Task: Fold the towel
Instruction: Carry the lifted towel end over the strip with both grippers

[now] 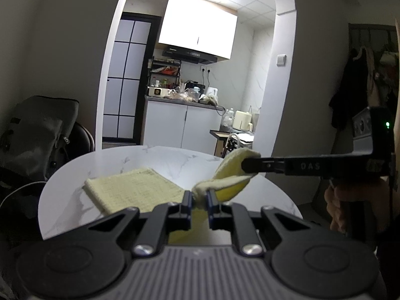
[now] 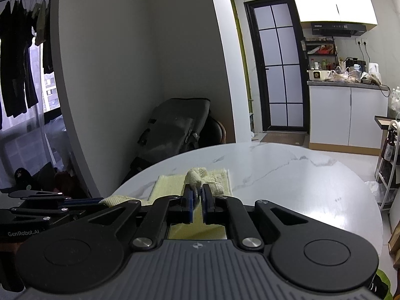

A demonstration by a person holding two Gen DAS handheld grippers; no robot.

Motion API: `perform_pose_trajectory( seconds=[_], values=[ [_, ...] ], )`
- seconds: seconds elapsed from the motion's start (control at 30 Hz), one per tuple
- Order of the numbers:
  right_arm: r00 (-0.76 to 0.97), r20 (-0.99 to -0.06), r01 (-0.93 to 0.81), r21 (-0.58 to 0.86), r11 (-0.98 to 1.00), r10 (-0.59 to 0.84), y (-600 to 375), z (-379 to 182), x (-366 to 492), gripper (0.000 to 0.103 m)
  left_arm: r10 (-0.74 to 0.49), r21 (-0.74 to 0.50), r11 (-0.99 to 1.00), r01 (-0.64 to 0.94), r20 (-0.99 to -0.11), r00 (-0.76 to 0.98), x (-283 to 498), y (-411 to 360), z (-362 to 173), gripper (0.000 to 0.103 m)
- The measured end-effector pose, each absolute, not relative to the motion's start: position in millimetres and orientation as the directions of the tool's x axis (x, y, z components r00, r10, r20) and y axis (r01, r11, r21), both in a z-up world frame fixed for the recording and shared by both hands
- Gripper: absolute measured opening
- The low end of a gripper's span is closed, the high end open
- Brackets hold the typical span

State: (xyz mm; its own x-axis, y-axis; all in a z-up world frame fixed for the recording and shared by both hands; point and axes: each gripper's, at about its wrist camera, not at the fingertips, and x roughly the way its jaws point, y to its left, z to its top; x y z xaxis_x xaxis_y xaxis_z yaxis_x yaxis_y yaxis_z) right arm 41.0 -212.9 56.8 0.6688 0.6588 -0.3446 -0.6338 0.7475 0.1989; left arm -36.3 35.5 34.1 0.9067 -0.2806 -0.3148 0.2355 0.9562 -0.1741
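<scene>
Both jaws on one towel (image 1: 130,187)

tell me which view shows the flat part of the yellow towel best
The left wrist view: the pale yellow waffle-weave towel lies spread on the white marble table, its flat panel and far edges showing, beyond the left claw. In the right wrist view the right claw and a bunched corner hide most of it.

One yellow towel (image 1: 135,187); one round marble surface (image 2: 287,175) carrying it; two tongs, the left tongs (image 1: 199,198) and the right tongs (image 2: 197,198); one grey bag (image 2: 172,127); one hand (image 1: 345,205).
</scene>
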Motion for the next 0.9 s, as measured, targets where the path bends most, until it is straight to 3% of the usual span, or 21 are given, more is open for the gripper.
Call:
perform_pose_trajectory(
  seconds=[0.9],
  values=[
    [0.656,-0.366,-0.651,0.170,0.740,0.660,-149.2,73.5,128.2,0.007,-0.301,-0.220,0.947,0.233,-0.363,0.882,42.1,94.1,50.7,0.013]
  ],
)
